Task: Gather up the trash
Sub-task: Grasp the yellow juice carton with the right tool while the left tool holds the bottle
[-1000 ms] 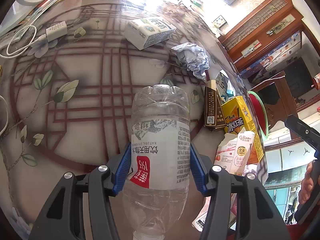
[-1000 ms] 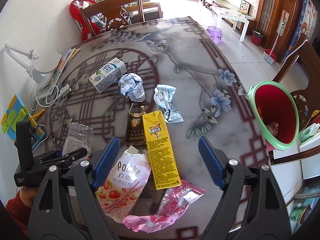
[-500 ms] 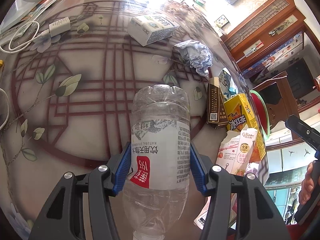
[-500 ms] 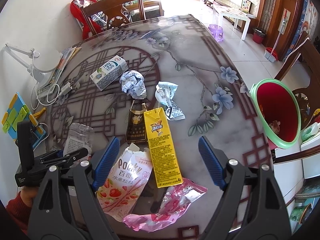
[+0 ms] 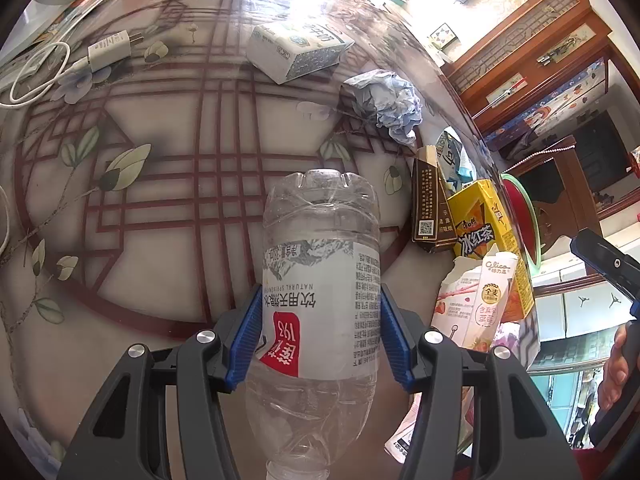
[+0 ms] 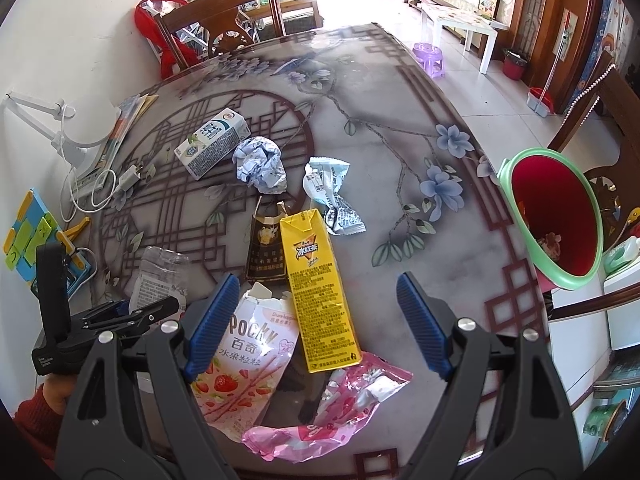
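Left wrist view, left tongs (image 5: 320, 332) pinching clear water bottle (image 5: 320, 280), right tongs (image 6: 316, 320) spread above yellow tea carton (image 6: 318, 292).

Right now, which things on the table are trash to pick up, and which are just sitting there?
Trash for the job:
plastic bottle, held in the left gripper
yellow tea carton
Pocky packet
pink wrapper
crumpled paper
milk carton
red bin

Just lying about:
charger and cable
desk lamp
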The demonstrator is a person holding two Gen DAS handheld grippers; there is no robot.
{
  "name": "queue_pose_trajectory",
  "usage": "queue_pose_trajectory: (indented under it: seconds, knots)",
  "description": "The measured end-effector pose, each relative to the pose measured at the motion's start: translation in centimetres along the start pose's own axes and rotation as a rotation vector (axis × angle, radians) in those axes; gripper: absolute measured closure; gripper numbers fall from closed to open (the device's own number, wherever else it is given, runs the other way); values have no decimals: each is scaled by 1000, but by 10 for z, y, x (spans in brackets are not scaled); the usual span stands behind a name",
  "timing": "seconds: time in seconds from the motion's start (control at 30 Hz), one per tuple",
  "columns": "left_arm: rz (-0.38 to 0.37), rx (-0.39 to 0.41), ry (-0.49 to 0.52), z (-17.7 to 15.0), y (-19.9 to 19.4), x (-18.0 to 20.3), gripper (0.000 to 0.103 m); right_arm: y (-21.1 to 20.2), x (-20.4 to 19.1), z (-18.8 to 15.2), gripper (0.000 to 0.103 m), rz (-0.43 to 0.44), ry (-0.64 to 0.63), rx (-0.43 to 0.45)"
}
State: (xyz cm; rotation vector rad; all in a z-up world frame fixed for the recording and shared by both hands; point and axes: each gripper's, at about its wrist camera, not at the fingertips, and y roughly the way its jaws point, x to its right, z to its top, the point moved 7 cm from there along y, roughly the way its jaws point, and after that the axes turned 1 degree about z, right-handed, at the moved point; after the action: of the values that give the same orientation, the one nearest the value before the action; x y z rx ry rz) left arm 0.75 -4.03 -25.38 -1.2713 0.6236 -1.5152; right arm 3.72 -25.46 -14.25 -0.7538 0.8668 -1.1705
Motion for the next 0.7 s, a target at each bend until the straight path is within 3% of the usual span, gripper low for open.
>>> queue_pose_trajectory:
  seconds: [0.4, 0.7]
  knots:
    - [4, 20, -2, 3, -5, 1, 51, 5, 3, 1, 24, -7, 3, -10]
    - [0, 48, 2, 9, -17, 5, 51, 41, 6, 15, 24, -28, -57, -62]
